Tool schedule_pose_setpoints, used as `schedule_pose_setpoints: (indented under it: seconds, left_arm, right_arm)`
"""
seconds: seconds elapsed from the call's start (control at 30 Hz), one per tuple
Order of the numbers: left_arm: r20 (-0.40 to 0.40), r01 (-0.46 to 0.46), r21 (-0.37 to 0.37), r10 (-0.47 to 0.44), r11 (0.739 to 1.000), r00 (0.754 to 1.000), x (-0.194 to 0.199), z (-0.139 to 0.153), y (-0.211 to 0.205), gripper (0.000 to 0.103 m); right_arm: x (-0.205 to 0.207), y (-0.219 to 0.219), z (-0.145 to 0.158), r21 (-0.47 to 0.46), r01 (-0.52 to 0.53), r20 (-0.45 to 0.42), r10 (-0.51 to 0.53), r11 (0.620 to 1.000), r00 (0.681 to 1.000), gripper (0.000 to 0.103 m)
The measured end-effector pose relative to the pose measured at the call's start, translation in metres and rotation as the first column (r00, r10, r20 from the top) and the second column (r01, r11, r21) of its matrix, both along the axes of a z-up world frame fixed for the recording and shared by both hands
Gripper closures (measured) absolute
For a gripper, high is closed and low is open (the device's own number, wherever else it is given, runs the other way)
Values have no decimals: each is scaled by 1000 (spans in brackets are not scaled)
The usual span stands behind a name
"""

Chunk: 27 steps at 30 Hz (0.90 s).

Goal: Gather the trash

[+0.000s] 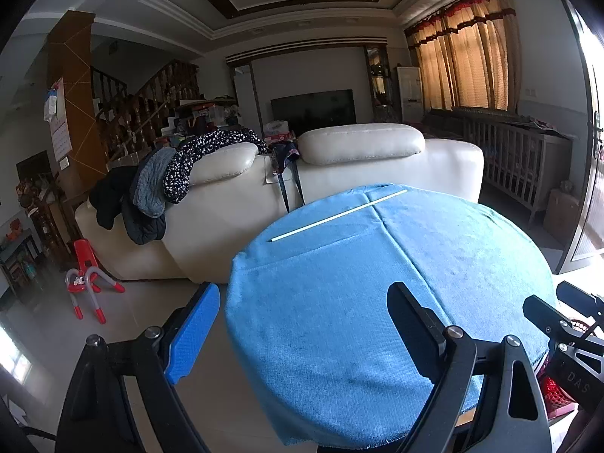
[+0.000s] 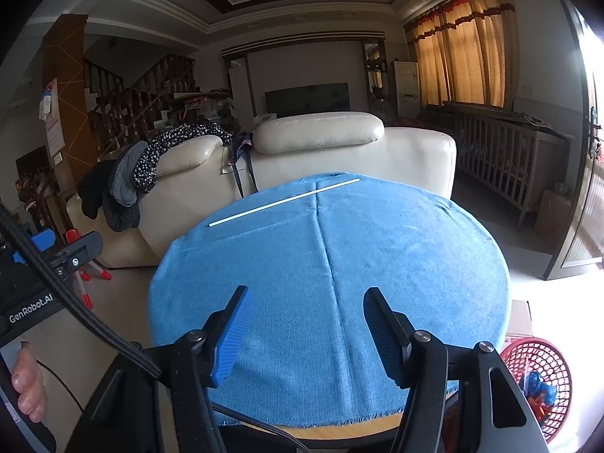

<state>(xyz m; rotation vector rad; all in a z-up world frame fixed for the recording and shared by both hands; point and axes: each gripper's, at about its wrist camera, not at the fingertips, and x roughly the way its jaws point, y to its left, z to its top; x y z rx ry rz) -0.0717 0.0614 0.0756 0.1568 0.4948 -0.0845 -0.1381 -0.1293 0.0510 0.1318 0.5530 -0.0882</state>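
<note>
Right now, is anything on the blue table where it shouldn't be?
Yes. A thin white stick lies slantwise near the far edge of the blue cloth, alone. The red basket beside the table already holds scraps.
</note>
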Motion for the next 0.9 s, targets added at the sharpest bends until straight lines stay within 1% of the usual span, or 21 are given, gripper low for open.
schedule_pose_setpoints:
  seconds: [0.9]
  left_arm:
    - [-18,19,-3,-19,1000,1000,1,-7,-6,12]
  right_arm:
    - [4,-2,-5,10,3,-12,-3,1000,1000,38]
